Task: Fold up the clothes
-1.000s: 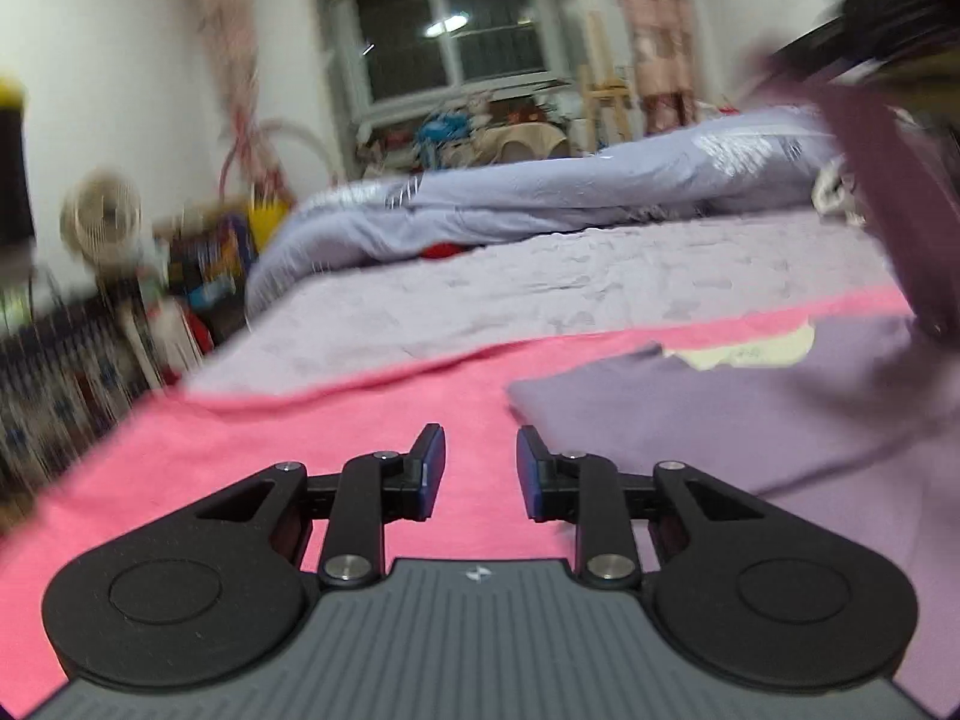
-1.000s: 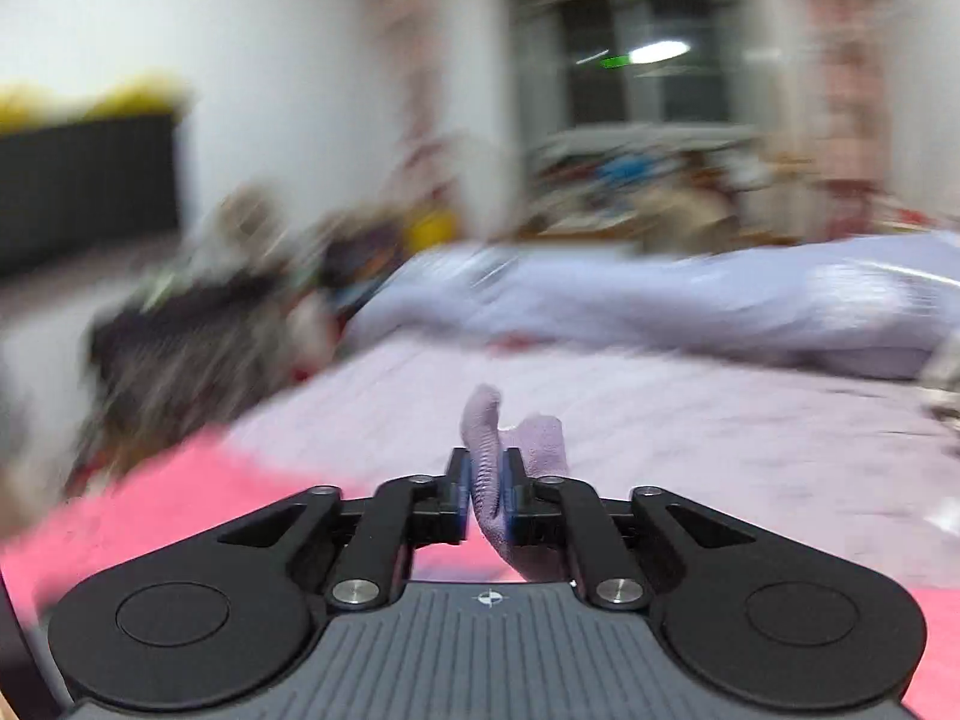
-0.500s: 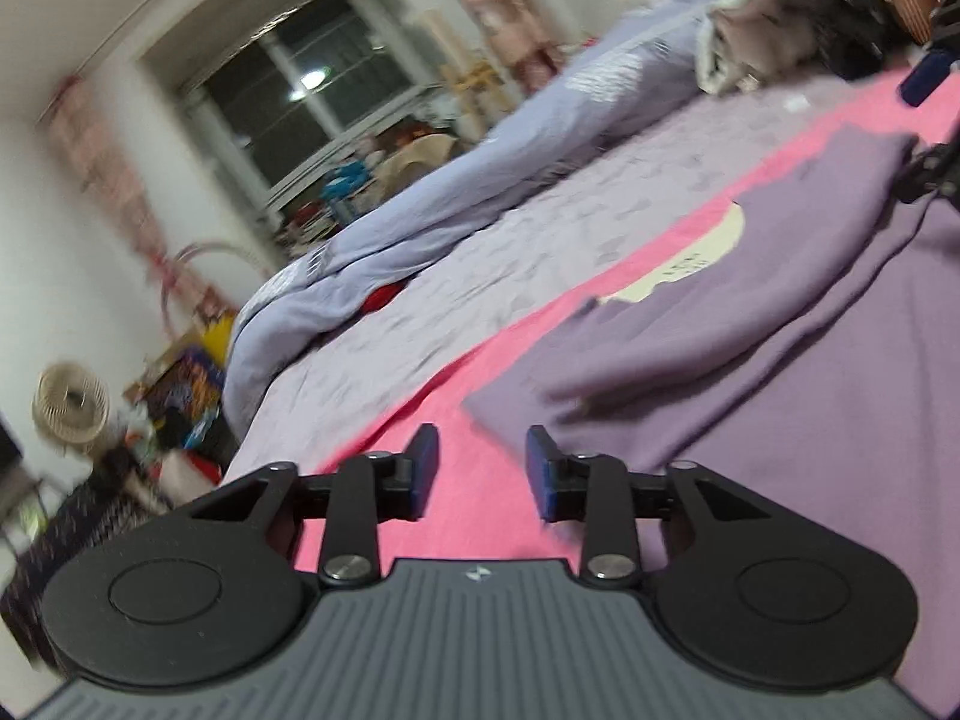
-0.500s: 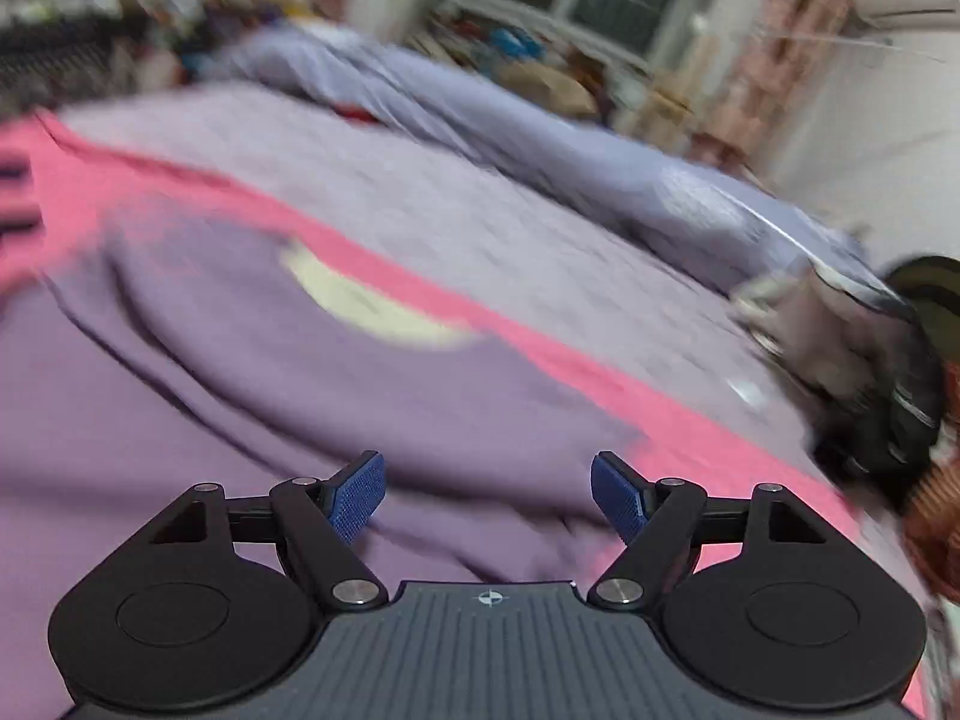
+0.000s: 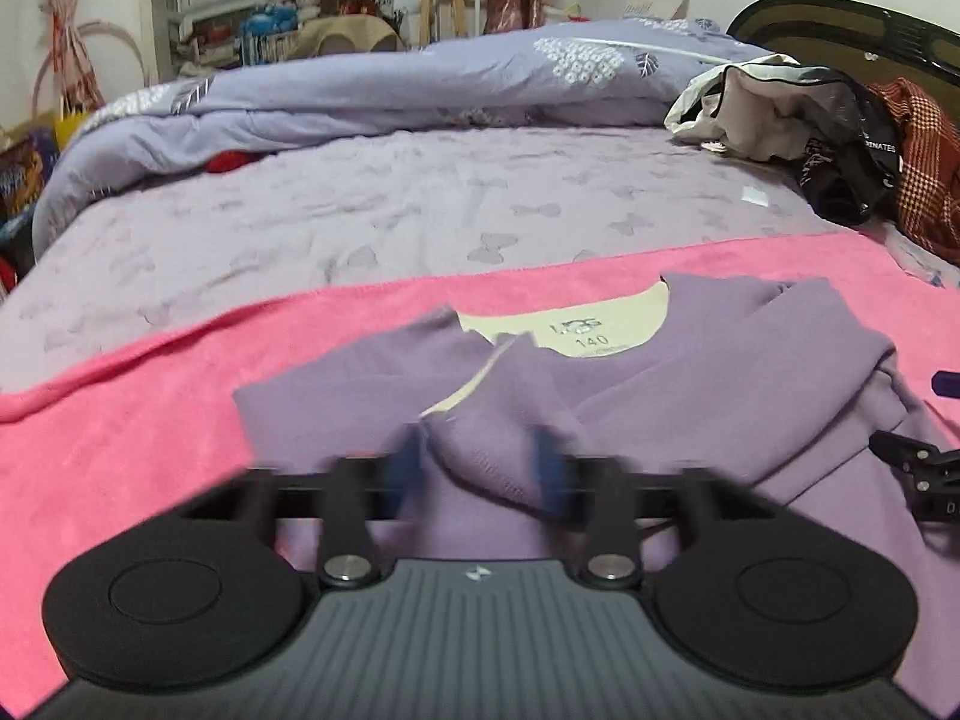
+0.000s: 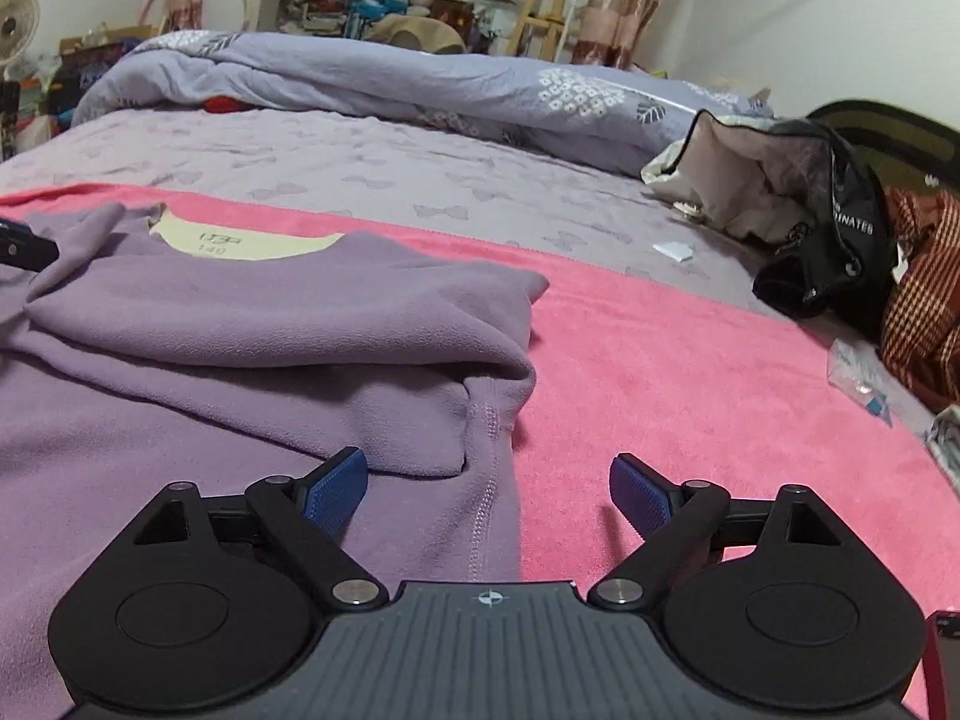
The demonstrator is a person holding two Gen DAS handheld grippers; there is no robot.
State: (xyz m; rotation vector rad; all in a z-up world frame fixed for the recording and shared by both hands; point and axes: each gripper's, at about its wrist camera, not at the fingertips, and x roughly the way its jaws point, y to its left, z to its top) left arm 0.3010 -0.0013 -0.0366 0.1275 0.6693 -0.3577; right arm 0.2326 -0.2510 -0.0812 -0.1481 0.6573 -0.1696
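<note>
A purple long-sleeved top [image 5: 690, 396] lies on a pink blanket [image 5: 150, 420], cream neck lining up and both sleeves folded across the chest. My left gripper [image 5: 477, 468] is low over it. Its motion-blurred jaws are closing, with the cuff end of a sleeve [image 5: 486, 450] between them and a gap still showing. My right gripper [image 6: 486, 492] hovers over the right side seam of the top [image 6: 240, 324]. Its jaws are opening wide and grip nothing. Each gripper shows at the edge of the other's view: the right gripper [image 5: 918, 468], the left gripper [image 6: 24, 249].
The pink blanket [image 6: 690, 372] covers the near part of a lilac bed sheet [image 5: 390, 222]. A rolled lavender duvet [image 5: 420, 78] lies along the far side. A heap of bags and clothes [image 6: 810, 210] and small plastic packets [image 6: 864, 384] sit at the right, by a dark headboard [image 5: 840, 18].
My right gripper let go of the purple cloth, dropped to the bed and spread wide. My left gripper swung round over the top, its jaws now around the sleeve end.
</note>
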